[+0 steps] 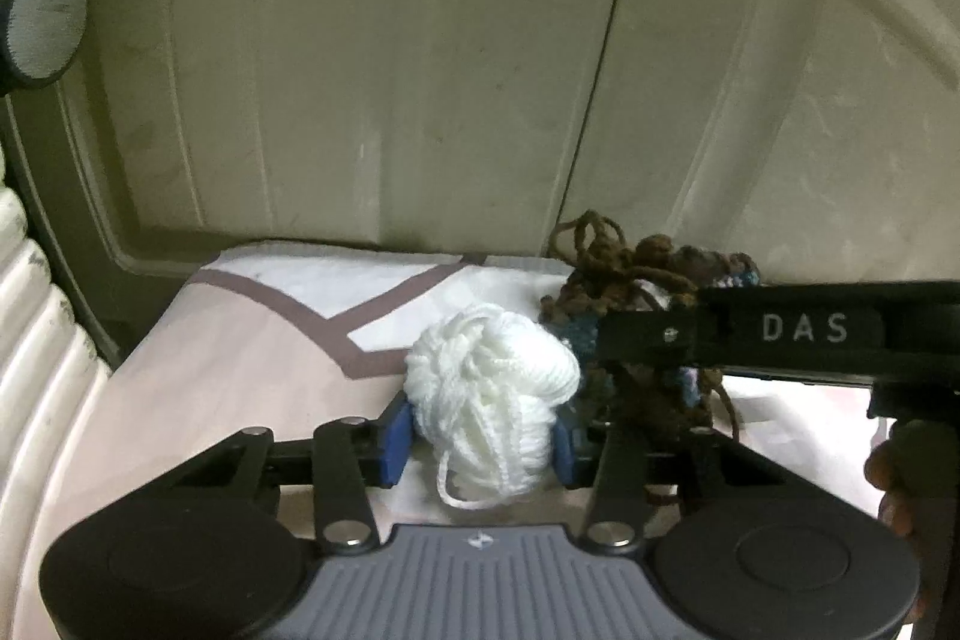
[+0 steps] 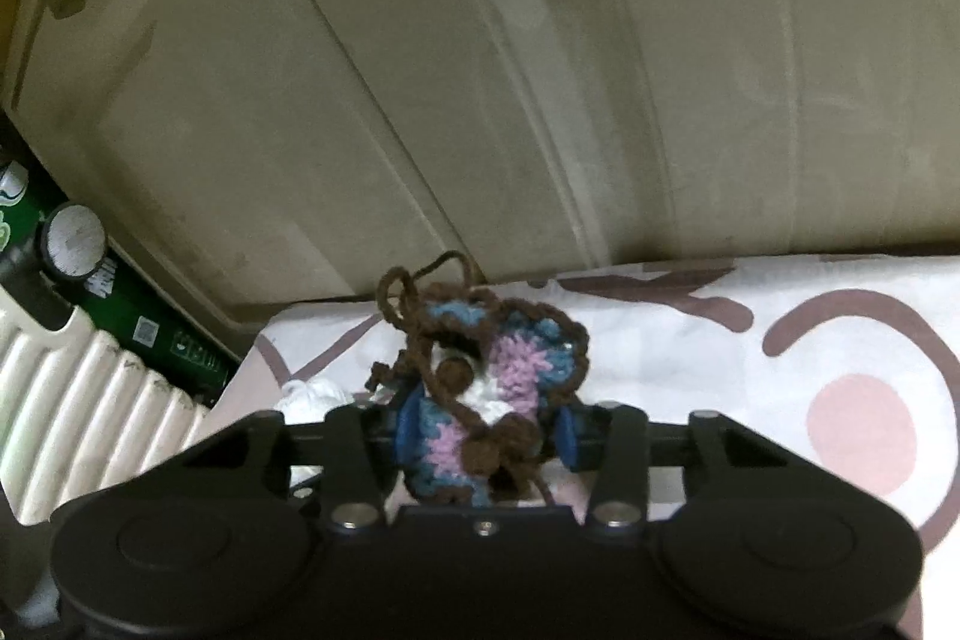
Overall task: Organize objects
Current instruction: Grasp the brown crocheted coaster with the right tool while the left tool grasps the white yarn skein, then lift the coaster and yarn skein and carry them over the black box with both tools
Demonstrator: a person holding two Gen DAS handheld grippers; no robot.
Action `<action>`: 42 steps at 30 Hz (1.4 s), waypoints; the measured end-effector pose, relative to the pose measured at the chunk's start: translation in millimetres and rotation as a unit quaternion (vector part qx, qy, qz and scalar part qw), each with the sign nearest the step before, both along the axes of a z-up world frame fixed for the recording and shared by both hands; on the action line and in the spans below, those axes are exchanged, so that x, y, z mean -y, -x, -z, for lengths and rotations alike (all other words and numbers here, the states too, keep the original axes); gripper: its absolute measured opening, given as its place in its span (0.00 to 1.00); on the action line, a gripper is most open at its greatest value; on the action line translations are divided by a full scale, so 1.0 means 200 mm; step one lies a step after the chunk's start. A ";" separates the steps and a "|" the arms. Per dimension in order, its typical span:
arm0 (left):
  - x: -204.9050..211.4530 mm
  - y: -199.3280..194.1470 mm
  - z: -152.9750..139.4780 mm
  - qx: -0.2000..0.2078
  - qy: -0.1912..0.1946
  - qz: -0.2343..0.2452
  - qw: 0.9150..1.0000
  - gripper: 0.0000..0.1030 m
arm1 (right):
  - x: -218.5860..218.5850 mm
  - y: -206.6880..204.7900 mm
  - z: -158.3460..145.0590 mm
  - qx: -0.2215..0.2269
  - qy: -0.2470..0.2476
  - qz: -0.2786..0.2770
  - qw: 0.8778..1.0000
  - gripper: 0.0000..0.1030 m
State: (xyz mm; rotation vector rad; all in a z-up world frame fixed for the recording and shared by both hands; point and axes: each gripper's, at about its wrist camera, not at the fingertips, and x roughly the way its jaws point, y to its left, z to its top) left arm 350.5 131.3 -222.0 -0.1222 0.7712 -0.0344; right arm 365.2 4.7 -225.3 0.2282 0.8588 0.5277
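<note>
A ball of white yarn (image 1: 492,400) rests on a patterned sheet (image 1: 240,340). My left gripper (image 1: 483,436) is shut on it, a blue pad pressed into each side. Just right of it lies a crochet piece (image 1: 630,268) in brown, blue and pink, with loose brown strands. In the right wrist view the same crochet piece (image 2: 510,370) sits between the blue pads of my right gripper (image 2: 486,430), which is shut on its lower part. The right gripper's black body marked DAS (image 1: 804,328) crosses above the crochet piece in the left wrist view.
A beige panelled surface (image 1: 390,70) rises right behind the sheet (image 2: 780,340). At the left stand a white ribbed object (image 2: 90,400), a green box (image 2: 150,328) and a dark round thing with a white face (image 1: 42,19). A hand (image 1: 894,490) holds the right gripper.
</note>
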 end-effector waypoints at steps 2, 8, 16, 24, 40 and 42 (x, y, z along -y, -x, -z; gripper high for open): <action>0.00 0.02 -0.02 -0.003 -0.001 -0.005 1.000 0.44 | 0.01 0.01 -0.02 -0.002 0.003 -0.005 1.000 0.41; 0.01 0.11 -0.11 -0.012 0.008 -0.020 1.000 0.44 | 0.11 0.12 -0.09 -0.005 0.021 -0.006 1.000 0.40; 0.05 0.25 -0.28 -0.022 0.006 -0.026 0.999 0.44 | 0.28 0.29 -0.27 0.008 0.050 0.007 0.999 0.40; 0.14 0.40 -0.48 -0.021 -0.002 -0.022 1.000 0.44 | 0.45 0.46 -0.49 0.034 0.075 0.010 0.997 0.41; 0.36 0.71 -0.76 -0.009 -0.027 0.004 1.000 0.44 | 0.70 0.82 -0.75 0.067 0.117 0.011 0.991 0.41; 0.37 0.74 -0.79 -0.009 -0.032 0.007 0.999 0.44 | 0.72 0.86 -0.78 0.072 0.121 0.011 0.990 0.41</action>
